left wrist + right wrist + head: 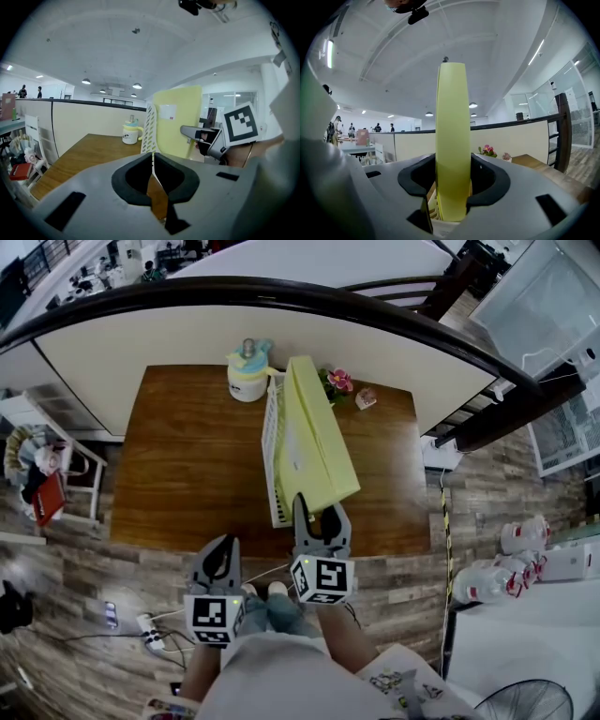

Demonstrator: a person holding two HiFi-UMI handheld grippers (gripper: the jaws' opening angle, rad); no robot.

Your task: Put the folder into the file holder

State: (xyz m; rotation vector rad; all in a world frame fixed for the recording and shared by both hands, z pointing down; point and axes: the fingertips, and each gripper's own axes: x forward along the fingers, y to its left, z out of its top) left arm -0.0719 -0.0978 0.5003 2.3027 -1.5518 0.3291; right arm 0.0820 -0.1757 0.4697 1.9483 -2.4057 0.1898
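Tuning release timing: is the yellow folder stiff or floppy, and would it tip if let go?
Probably stiff: the folder stands straight on edge without sagging, though the right gripper clamps only its near end. It is tall and narrow, so it could tip once freed, unless the file holder wall beside it props it.

One desk (187,465) carries one yellow folder (314,442), one white file holder (272,442), one lidded cup (247,376), one pot of pink flowers (338,382) and one small pink ornament (366,398). There are two hand-held grippers: the left hand-held gripper (221,545) and the right hand-held gripper (317,510). One power strip (150,629) lies on the floor (94,559), and one fan (525,699) stands there.
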